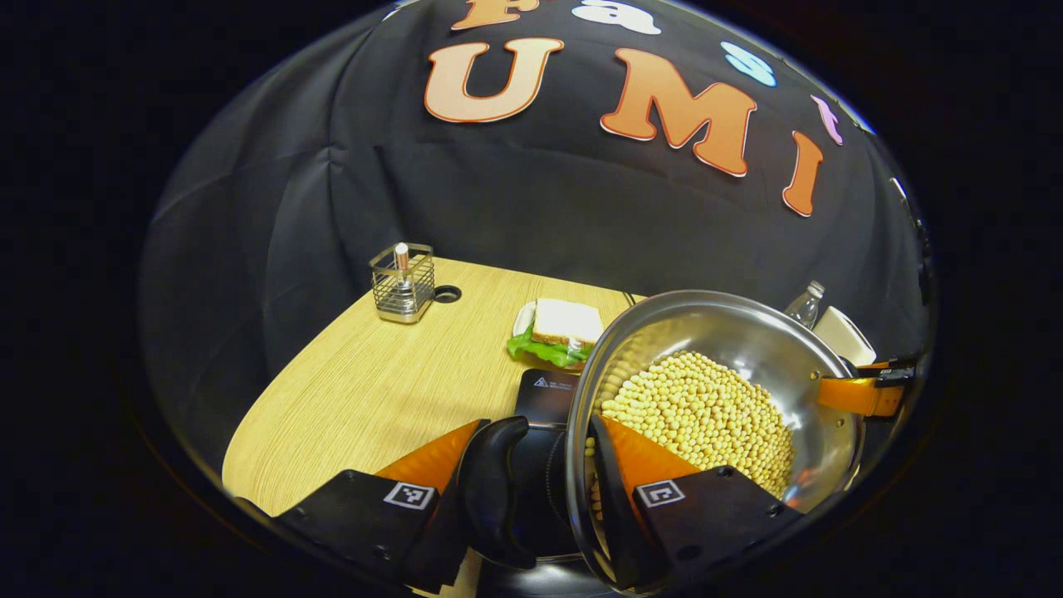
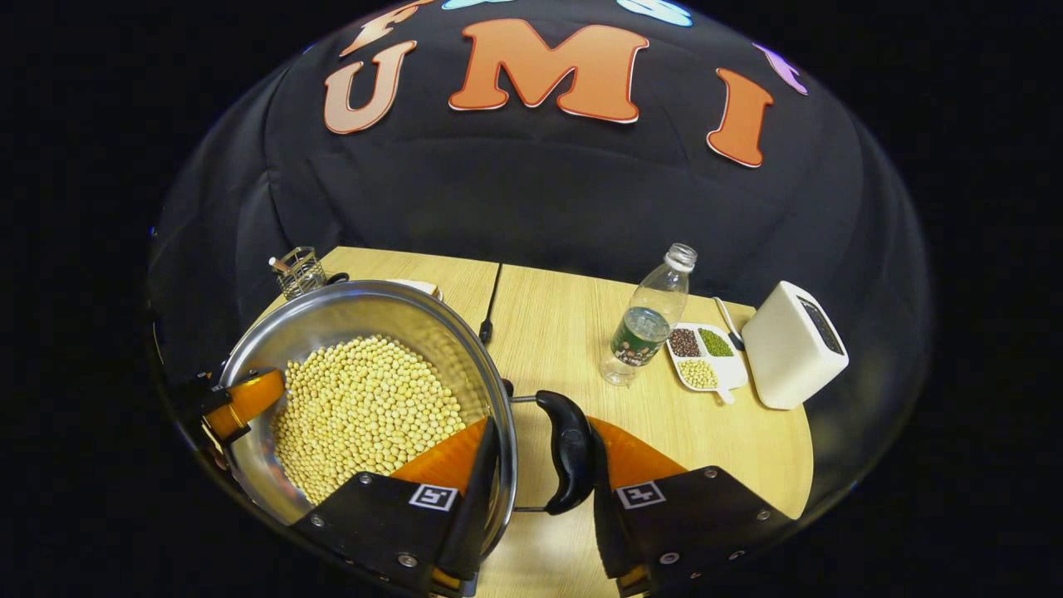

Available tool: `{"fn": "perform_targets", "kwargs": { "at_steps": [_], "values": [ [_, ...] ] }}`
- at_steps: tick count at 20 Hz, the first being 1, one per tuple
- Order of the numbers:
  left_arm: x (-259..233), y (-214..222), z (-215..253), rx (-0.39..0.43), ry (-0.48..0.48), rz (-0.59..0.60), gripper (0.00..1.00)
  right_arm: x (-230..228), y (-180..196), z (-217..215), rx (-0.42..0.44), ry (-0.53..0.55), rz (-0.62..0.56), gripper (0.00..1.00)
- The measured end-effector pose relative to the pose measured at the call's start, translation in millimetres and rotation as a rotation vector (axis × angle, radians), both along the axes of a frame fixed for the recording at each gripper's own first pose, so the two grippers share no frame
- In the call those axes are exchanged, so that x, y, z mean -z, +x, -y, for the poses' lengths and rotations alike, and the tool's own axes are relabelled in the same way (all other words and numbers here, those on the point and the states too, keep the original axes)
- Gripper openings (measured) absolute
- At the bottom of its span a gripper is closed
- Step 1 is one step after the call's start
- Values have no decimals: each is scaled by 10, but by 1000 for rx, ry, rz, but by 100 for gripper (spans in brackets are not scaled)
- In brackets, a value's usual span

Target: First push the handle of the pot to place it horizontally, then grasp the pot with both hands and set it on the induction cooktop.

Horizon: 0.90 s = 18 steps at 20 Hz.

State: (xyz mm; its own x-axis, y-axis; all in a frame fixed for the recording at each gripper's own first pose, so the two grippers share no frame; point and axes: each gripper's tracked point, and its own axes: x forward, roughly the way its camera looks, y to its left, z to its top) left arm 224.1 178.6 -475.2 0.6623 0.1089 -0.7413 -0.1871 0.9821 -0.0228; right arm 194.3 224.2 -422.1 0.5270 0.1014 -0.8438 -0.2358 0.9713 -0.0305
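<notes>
Claws (image 1: 531,465) clamp pot (image 1: 747,349) (labels unreadable).

Left claw (image 1: 538,465), right claw (image 2: 538,465): both clamped.

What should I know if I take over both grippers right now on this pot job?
Left gripper: shut on the pot, one finger inside the wall, the other outside its black side handle.
Right gripper: the same grip on the opposite handle.
Pot holds soybeans and looks tilted in the left gripper view.
Induction cooktop lies partly hidden behind the pot.
Done: two-handed grasp.
Left: set it flat on the cooktop; whether it already touches it I cannot tell.
</notes>
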Motion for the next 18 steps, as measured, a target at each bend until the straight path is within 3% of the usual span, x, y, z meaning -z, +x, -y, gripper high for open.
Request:
{"fn": "perform_targets", "kwargs": {
  "at_steps": [2,3,4,6,7,18],
  "values": [
    [42,-8,-36,-1,-1,-5,71,37,-29,-56,1,1,-6,55],
    [63,-26,-56,-1,-1,-7,77,31,-46,-61,0,0,-7,55],
    [78,-27,-75,-3,-2,-7,73,28,-53,-74,-2,-3,-8,55],
    [121,-40,-82,-5,-5,-13,77,54,-58,-88,-4,-3,-11,55],
    [164,-46,-90,-6,-6,-18,71,78,-49,-102,-3,-2,-14,55],
    [331,-68,-136,-12,-6,-57,71,287,-75,-183,-6,-6,-36,55]
  ]
}}
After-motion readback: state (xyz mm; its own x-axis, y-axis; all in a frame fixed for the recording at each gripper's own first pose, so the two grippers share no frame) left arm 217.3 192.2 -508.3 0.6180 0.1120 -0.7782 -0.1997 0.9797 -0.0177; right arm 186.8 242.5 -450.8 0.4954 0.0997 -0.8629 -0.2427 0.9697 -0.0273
